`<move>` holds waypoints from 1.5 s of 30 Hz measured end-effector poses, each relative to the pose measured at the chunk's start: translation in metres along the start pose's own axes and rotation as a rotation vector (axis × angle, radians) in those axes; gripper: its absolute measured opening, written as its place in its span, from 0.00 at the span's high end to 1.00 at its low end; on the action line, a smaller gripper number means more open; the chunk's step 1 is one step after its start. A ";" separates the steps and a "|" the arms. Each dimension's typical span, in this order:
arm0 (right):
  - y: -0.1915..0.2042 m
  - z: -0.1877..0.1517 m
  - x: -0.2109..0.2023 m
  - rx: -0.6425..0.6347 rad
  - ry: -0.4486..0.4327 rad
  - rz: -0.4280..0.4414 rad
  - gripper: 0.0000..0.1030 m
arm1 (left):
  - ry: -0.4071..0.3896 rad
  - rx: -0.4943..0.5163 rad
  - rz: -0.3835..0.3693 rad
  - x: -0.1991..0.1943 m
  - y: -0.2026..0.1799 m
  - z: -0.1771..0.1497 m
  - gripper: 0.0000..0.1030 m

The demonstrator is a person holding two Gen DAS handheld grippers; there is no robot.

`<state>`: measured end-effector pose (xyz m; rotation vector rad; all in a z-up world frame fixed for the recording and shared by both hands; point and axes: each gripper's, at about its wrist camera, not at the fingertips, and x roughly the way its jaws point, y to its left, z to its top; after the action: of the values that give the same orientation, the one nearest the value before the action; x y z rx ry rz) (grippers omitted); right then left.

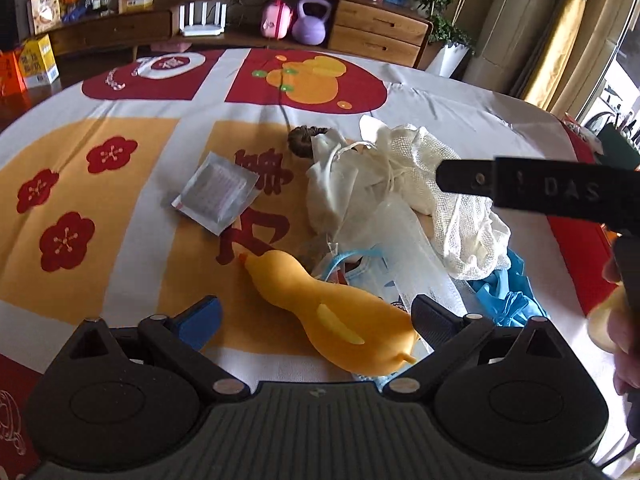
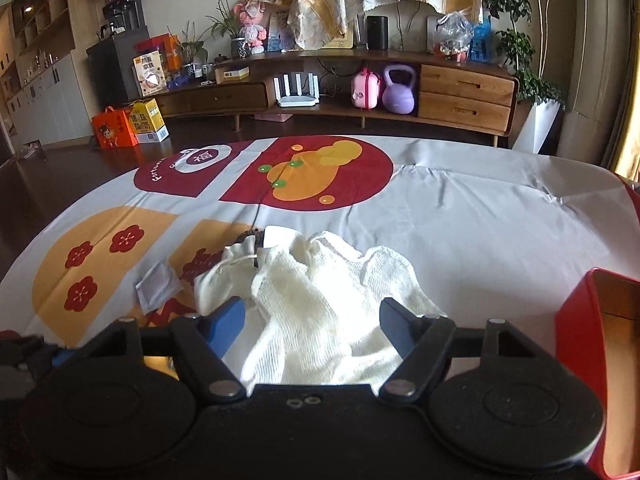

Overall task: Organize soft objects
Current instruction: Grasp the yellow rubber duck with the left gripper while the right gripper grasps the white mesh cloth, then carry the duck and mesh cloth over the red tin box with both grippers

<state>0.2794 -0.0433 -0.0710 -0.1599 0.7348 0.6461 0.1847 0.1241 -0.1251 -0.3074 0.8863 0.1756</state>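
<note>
Yellow duck toy (image 1: 332, 312) between parted left gripper (image 1: 316, 312) jaws, ungripped | white gauze cloth (image 2: 320, 304) between half-spread right gripper (image 2: 312, 316) jaws, apparently ungrasped | pile mid-tablecloth (image 2: 480, 220); red box (image 2: 592, 320) at right edge | sorting seemingly barely begun

Your yellow duck toy (image 1: 332, 312) lies on its side, beak toward the far left. Behind it, a crumpled white mesh cloth (image 1: 452, 200) heaps over a white drawstring bag (image 1: 332, 184), with a blue glove (image 1: 508, 292) bunched just right.
</note>
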 end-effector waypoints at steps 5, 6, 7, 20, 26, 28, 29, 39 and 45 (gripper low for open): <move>-0.001 0.002 0.018 0.023 0.036 0.019 0.40 | 0.014 -0.017 -0.015 0.005 0.000 -0.002 0.05; -0.001 0.001 0.020 0.023 0.043 0.022 0.45 | 0.012 -0.018 -0.015 0.005 0.000 -0.002 0.08; -0.001 0.000 0.022 0.026 0.049 0.028 0.46 | 0.009 -0.020 -0.018 0.005 0.000 -0.003 0.11; -0.005 -0.005 0.012 0.057 0.034 0.064 0.84 | 0.017 -0.089 -0.124 0.002 0.003 -0.007 0.62; -0.010 -0.003 -0.002 0.075 0.002 0.063 0.94 | -0.004 -0.069 -0.112 -0.003 -0.002 -0.008 0.68; -0.011 -0.002 -0.009 0.076 -0.014 0.054 0.95 | -0.010 -0.062 -0.109 -0.005 -0.003 -0.008 0.69; -0.012 -0.001 -0.013 0.078 -0.023 0.054 0.95 | -0.013 -0.060 -0.108 -0.007 -0.003 -0.008 0.69; -0.035 0.009 -0.058 0.095 -0.100 0.021 0.95 | -0.046 -0.033 -0.088 -0.031 0.000 -0.009 0.69; -0.048 0.014 -0.091 0.113 -0.145 0.022 0.95 | -0.081 -0.009 -0.099 -0.056 -0.001 -0.007 0.69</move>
<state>0.2652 -0.1208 -0.0035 -0.0008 0.6325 0.6281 0.1453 0.1194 -0.0851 -0.3492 0.7887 0.0994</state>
